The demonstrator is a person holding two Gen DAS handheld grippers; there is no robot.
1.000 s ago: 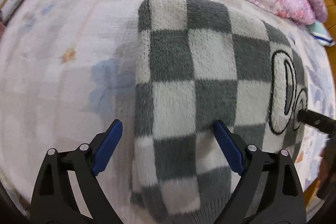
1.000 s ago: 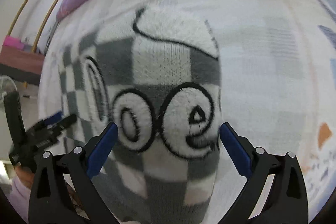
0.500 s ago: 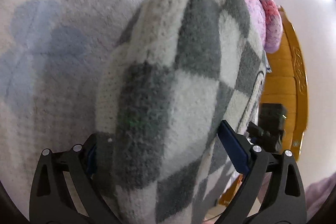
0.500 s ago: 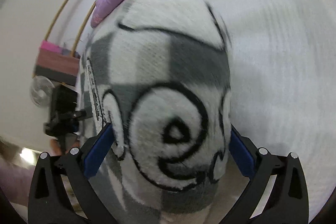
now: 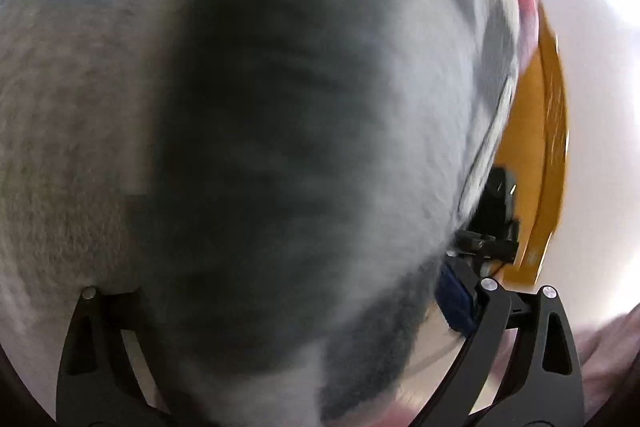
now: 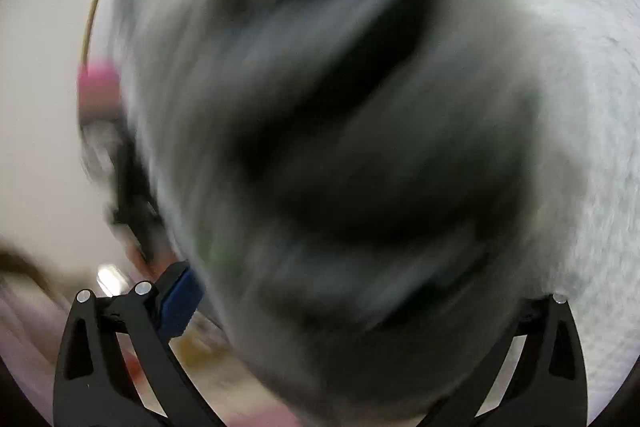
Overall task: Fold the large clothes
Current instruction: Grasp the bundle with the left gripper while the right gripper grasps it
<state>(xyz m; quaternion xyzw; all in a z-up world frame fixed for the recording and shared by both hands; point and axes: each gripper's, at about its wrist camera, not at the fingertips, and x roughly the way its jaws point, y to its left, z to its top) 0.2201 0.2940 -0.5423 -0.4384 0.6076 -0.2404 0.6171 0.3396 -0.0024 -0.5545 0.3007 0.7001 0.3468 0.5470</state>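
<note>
In the left wrist view the sweater (image 5: 280, 155), a thick grey-and-white knit blurred by motion, fills the space between the fingers of the left gripper (image 5: 280, 311), which stand wide apart around the bulk with the bedsheet (image 5: 52, 107) beside it; whether they actually pinch it I cannot tell. In the right wrist view the same sweater (image 6: 340, 147) bulges between the spread fingers of the right gripper (image 6: 360, 303), grip equally unclear. It looks soft, floppy and fairly heavy, so I would take it by a folded edge.
</note>
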